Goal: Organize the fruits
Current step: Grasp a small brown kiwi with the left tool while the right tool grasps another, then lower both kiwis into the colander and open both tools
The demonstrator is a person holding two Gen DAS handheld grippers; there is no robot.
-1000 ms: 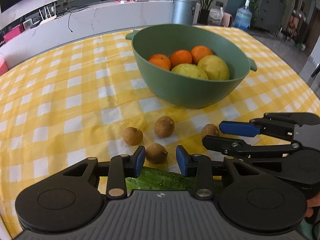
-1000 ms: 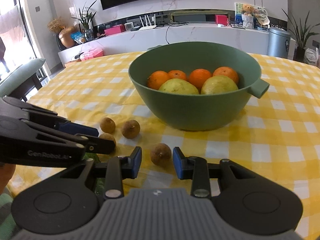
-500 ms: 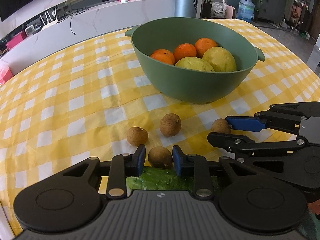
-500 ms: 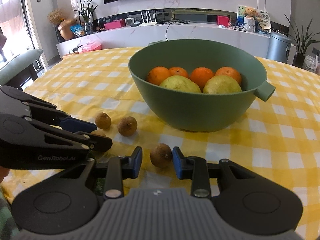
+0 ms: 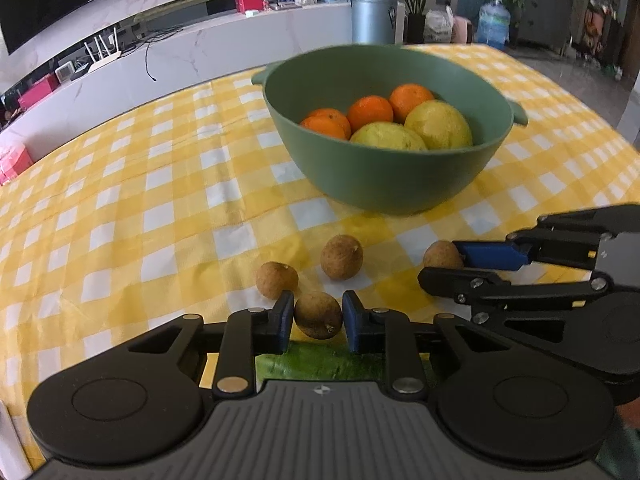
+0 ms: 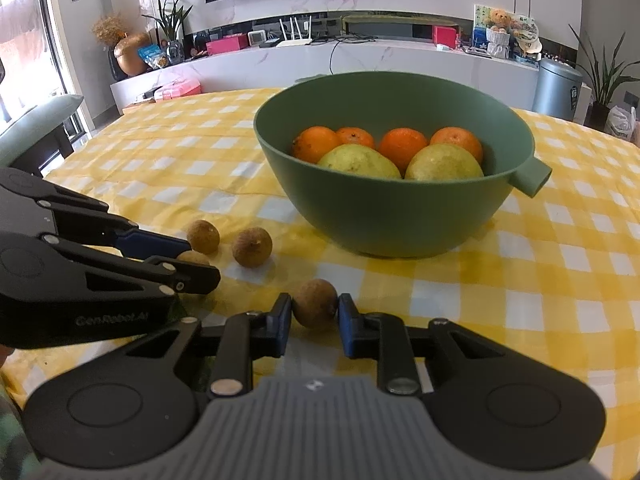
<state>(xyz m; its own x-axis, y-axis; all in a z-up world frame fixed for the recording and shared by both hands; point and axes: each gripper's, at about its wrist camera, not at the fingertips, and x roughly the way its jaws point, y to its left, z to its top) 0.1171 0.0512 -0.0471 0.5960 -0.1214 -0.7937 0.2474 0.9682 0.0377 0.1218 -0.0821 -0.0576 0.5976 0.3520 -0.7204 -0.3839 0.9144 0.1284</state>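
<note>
A green bowl [image 5: 384, 184] [image 6: 384, 216] on the yellow checked tablecloth holds several oranges [image 5: 370, 112] and two yellow-green fruits [image 5: 438, 124]. Several small brown longans lie in front of it. My left gripper [image 5: 317, 313] has its jaws closing, and both blue pads touch the sides of one longan [image 5: 318, 316]. My right gripper [image 6: 315, 309] is likewise closing, pads against another longan [image 6: 315, 307]. Each gripper shows in the other's view: the right gripper [image 5: 442, 265] at the right, the left gripper [image 6: 200, 261] at the left. Two loose longans [image 5: 277, 279] [image 5: 342, 258] rest between them.
A dark green vegetable [image 5: 320, 360] lies under the left gripper at the table's near edge. Behind the table runs a white marble shelf [image 6: 360, 56] with boxes and a router. A grey bin [image 6: 558, 88] and potted plants stand to the right.
Both grippers closed from a wide gap until their pads met the longans. The hands stayed where they were, and the loose longans and bowl did not move.
</note>
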